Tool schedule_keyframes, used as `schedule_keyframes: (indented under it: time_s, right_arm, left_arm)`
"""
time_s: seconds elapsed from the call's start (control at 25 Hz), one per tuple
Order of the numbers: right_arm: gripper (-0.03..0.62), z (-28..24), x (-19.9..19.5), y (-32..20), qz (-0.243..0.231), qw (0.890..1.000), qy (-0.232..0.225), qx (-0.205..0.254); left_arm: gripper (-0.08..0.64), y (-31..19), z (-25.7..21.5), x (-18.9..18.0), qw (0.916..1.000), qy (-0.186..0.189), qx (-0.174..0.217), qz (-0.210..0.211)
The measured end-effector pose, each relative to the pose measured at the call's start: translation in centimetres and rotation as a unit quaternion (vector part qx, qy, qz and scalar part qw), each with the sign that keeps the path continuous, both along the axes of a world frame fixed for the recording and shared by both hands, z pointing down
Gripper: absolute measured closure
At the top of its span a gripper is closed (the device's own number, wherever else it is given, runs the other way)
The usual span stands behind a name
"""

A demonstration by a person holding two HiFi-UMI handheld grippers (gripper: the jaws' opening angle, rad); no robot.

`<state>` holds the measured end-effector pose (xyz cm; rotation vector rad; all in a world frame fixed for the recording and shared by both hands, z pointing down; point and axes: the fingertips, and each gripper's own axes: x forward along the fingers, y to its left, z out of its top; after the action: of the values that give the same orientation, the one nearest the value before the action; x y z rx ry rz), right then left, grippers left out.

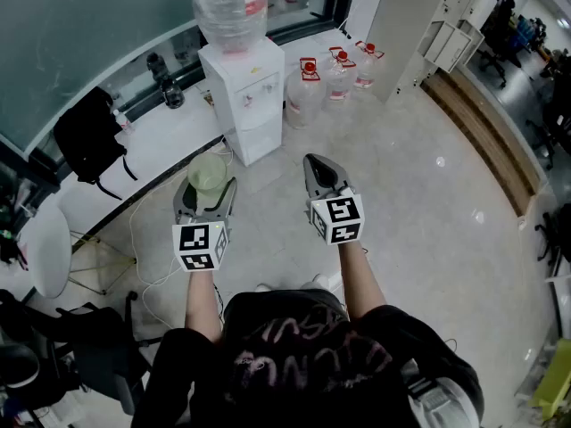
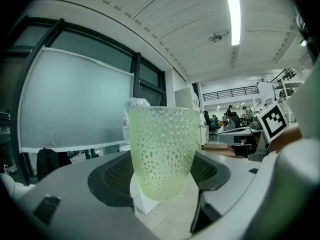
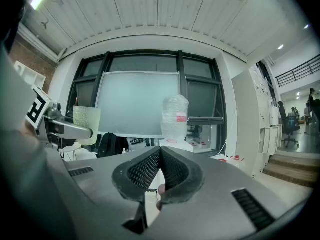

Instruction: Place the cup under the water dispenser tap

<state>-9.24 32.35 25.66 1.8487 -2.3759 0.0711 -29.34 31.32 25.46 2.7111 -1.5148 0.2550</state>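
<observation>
A pale green dimpled cup (image 1: 207, 175) stands upright between the jaws of my left gripper (image 1: 207, 194), which is shut on it above the floor. In the left gripper view the cup (image 2: 162, 151) fills the middle, with a black pad on each side of it. The white water dispenser (image 1: 245, 96), with a clear bottle (image 1: 230, 7) on top, stands just beyond the cup. My right gripper (image 1: 321, 172) is shut and holds nothing; in its own view the pads (image 3: 172, 171) meet. That view also has the dispenser's bottle (image 3: 175, 116) ahead and the cup (image 3: 86, 124) off to the left.
Three water jugs with red caps (image 1: 326, 74) stand to the right of the dispenser. A black bag (image 1: 89, 136) rests on the white ledge (image 1: 169, 127) at the left. A white chair (image 1: 45, 248) and loose cables (image 1: 143, 239) are at the left.
</observation>
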Motion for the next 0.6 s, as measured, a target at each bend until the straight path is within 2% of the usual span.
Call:
schedule_keyframes:
  time_s: [0.6]
  right_arm:
    - [0.578,0.7,-1.4,-0.7,-0.003,1.0,0.011,-0.005]
  left_arm:
    - [0.209,-0.6,0.8,-1.1,1.0,-0.002,-0.002,0.004]
